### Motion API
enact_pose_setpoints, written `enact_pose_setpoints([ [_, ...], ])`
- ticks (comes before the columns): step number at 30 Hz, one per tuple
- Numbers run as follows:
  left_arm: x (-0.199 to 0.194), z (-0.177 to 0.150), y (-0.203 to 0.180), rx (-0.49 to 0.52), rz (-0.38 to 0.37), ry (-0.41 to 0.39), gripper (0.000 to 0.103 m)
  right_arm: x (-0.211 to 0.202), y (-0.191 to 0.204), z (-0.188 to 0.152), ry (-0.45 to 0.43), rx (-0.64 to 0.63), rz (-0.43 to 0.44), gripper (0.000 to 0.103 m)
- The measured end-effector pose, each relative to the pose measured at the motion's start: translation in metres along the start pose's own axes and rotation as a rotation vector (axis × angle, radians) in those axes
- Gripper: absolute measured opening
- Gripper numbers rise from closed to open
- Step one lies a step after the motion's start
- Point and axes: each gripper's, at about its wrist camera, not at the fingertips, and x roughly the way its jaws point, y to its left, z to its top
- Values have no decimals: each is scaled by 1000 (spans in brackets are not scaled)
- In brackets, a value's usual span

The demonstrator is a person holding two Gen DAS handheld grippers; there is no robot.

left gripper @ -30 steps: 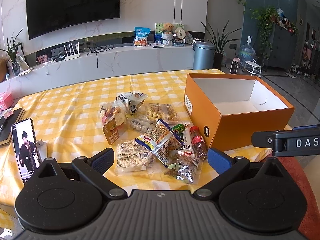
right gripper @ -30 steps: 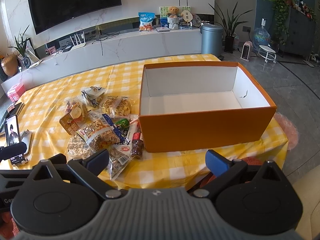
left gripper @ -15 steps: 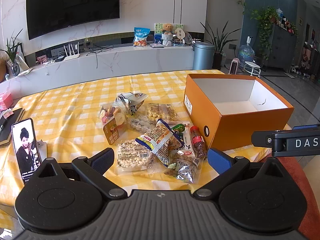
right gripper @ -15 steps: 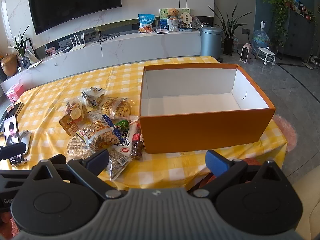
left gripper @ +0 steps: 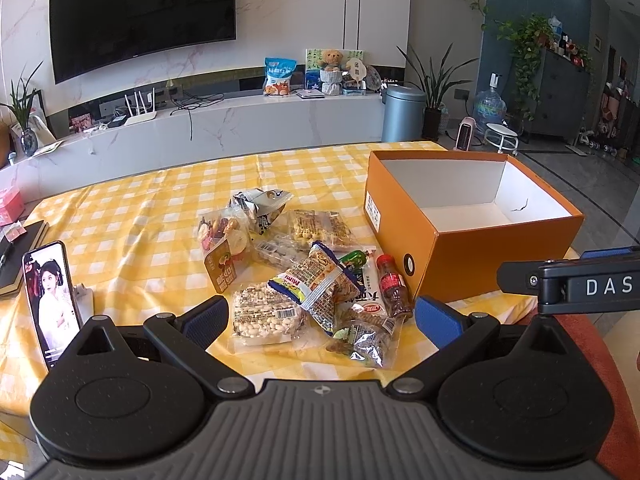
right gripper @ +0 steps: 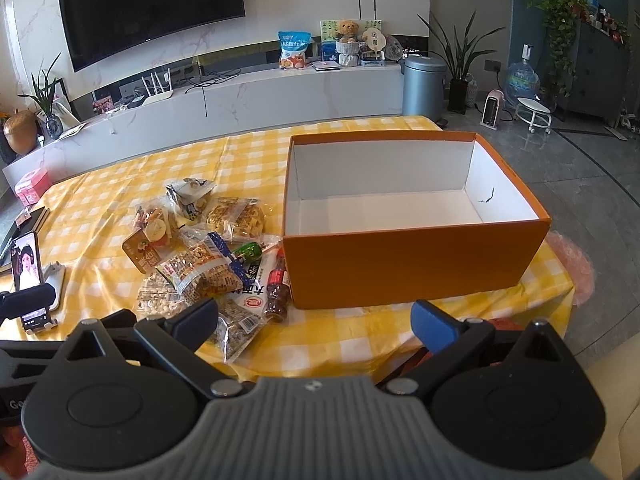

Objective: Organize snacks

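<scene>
A pile of several snack packets lies on the yellow checked tablecloth, with a small red-capped bottle at its right edge. To the right stands an orange box, white inside and with nothing in it. My left gripper hangs open just in front of the pile, holding nothing. In the right wrist view the snack pile lies left of the orange box; my right gripper is open near the table's front edge, before the box.
A phone on a stand plays video at the left of the table, beside a dark notebook. The right gripper's body juts in at the left view's right side. Behind the table are a TV wall and a low white counter.
Both grippers stay open and nearly still. The right wrist view has crept slightly forward and up; nothing on the table has moved.
</scene>
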Motion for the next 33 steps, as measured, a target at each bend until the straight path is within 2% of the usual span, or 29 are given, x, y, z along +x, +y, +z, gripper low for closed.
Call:
enact_pose_setpoints([
  [26,0,0,0,0,-3,2,103,0,2,-1,3,-5,5,100],
  [33,-1,-9,13,-22,-44,0,103,2,-2,-1,-16,-8,4,100],
])
